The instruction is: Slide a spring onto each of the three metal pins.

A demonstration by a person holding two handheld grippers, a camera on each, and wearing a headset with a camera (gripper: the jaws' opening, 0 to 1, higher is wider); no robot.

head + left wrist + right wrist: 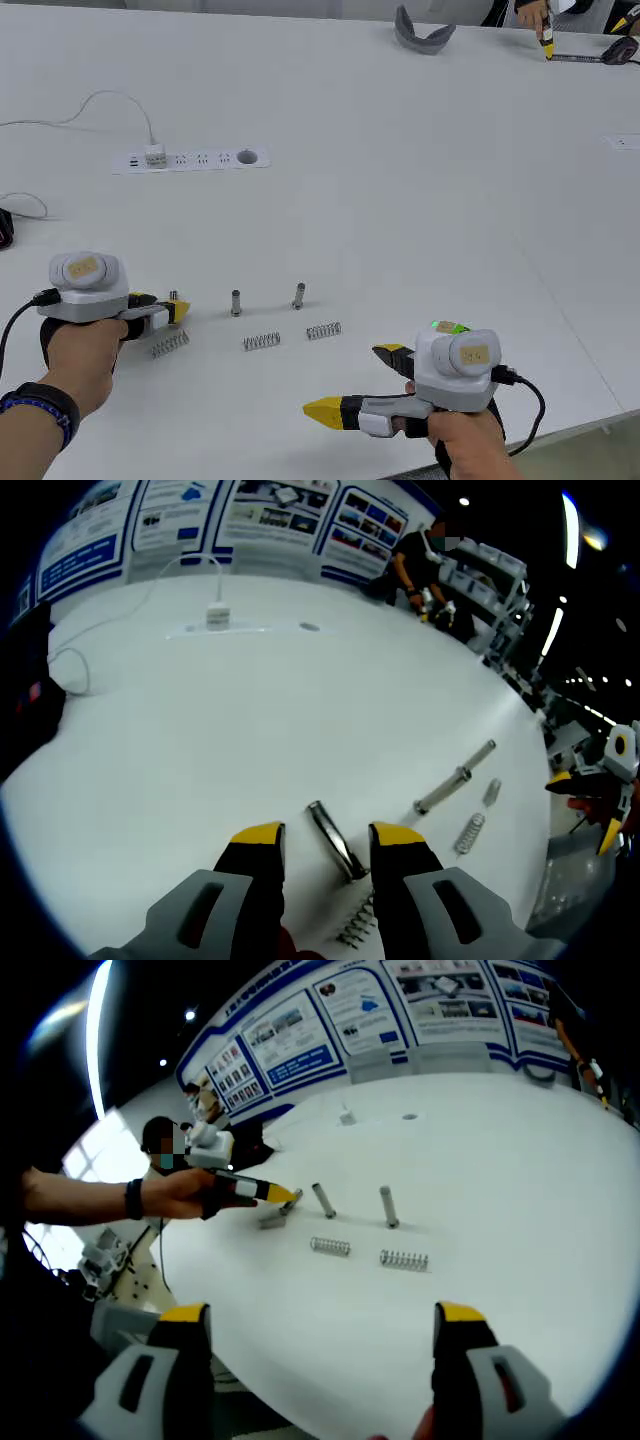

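three metal pins are seen standing upright in a row on the white table (420, 210): the left pin (173, 296), the middle pin (236, 302) and the right pin (298, 295). all three are bare. three springs are laid flat on the table just in front of them, one before each pin: the left spring (170, 344), the middle spring (261, 341) and the right spring (323, 330). each spring lies near its pin and apart from it.

the left gripper (172, 308) is held at the left pin. in the left gripper view the pin is framed between the two yellow-tipped jaws, which are parted, with a gap seen on either side of the pin. the left spring lies just under this gripper.

the right gripper (357, 382) is held low near the table's front edge, well apart from the pins and springs. its jaws are spread wide and nothing is held between them.

farther back on the table a white power strip (190, 159) is laid flat, with a white plug (155, 154) seated in it and a cable (90, 105) led off to the left. a grey curved object (423, 35) rests near the far edge, and another person's hand (532, 14) is seen there.
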